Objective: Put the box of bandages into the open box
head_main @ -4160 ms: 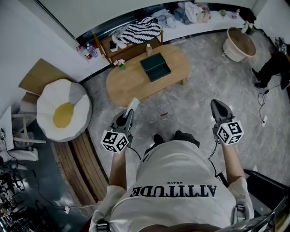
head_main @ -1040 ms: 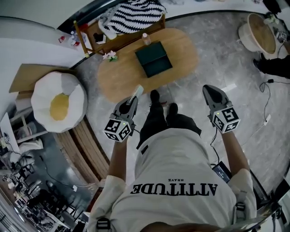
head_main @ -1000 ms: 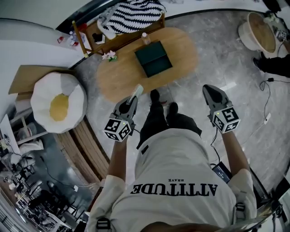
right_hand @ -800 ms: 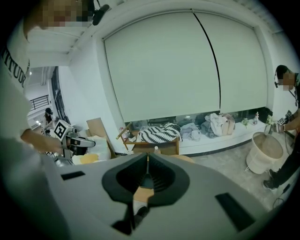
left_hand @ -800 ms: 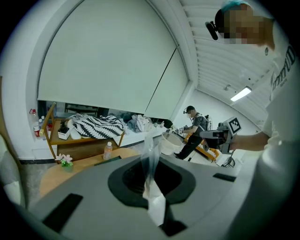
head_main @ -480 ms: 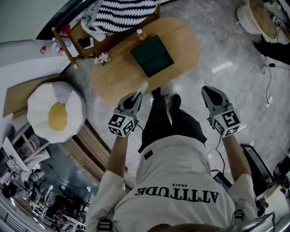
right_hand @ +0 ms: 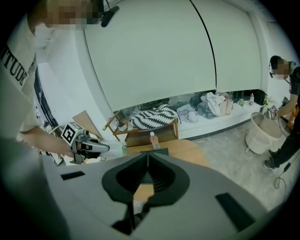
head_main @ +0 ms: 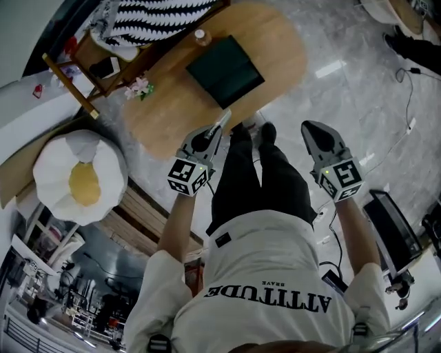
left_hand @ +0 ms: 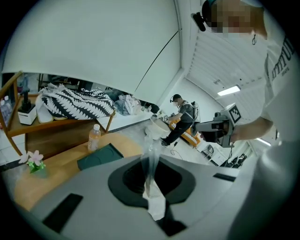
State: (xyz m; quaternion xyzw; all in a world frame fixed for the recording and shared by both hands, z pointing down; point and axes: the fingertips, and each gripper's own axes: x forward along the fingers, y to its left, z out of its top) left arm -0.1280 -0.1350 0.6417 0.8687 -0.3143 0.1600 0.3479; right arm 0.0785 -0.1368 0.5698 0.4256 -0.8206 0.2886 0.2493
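The left gripper (head_main: 214, 133) is clamped on the bandage box (head_main: 224, 117), a thin white pack seen nearly edge-on that sticks out past the jaw tips. In the head view the pack's far end lies over the near edge of the table (head_main: 275, 41), pointing toward the open box (head_main: 225, 67) but clear of it. The open box is dark green, square and shallow, and sits flat near the middle of the wooden tabletop. Its inside reads as one dark surface, and I cannot tell whether anything lies in it.

The right gripper (head_main: 308, 128) hangs over the floor to the right of the person's legs. Its jaws are together with nothing between them.

A bottle (head_main: 200, 36) stands upright on the table just beyond the open box's far corner. A small pot of flowers (head_main: 140, 86) stands at the table's left end. Behind the table is a wooden rack (head_main: 83, 52) with a striped cloth (head_main: 151, 14) heaped on top.

In the right gripper view a pale round basket (right_hand: 260, 133) stands on the floor well to the right of the table; its contents do not show.
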